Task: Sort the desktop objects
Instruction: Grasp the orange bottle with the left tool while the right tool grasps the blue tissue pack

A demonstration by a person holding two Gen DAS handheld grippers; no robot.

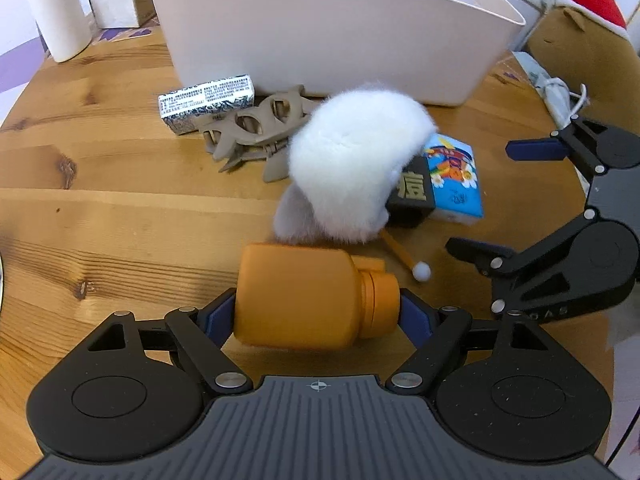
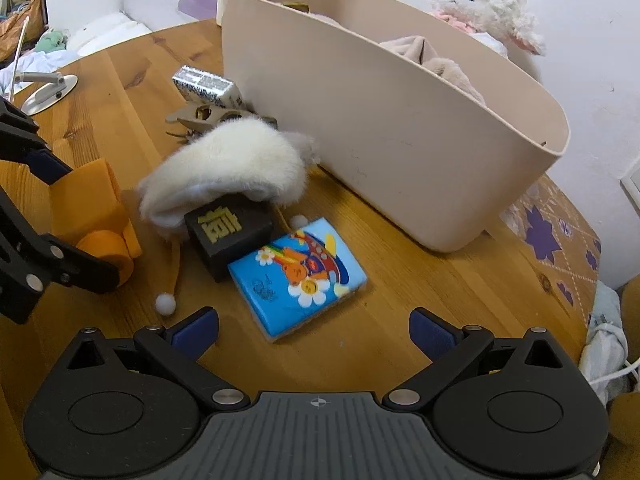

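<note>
My left gripper [image 1: 316, 316] is shut on an orange bottle [image 1: 308, 296] lying on its side, base and cap between the pads; the bottle also shows in the right wrist view [image 2: 96, 216]. My right gripper [image 2: 314, 330] is open and empty just before a blue cartoon packet [image 2: 298, 276], and it shows in the left wrist view [image 1: 504, 196]. A white fluffy hat [image 1: 352, 168] lies over a black box [image 2: 230, 230]. A tan hair claw [image 1: 256, 128] and a silver patterned box [image 1: 206, 102] lie beside the beige bin [image 1: 320, 32].
The beige bin [image 2: 400, 120] holds soft cloth items. A white flask [image 1: 52, 8] and a cardboard box [image 1: 120, 4] stand at the back left. A lamb plush [image 2: 480, 4] sits behind the bin. A lamp base [image 2: 48, 92] sits at the left table edge.
</note>
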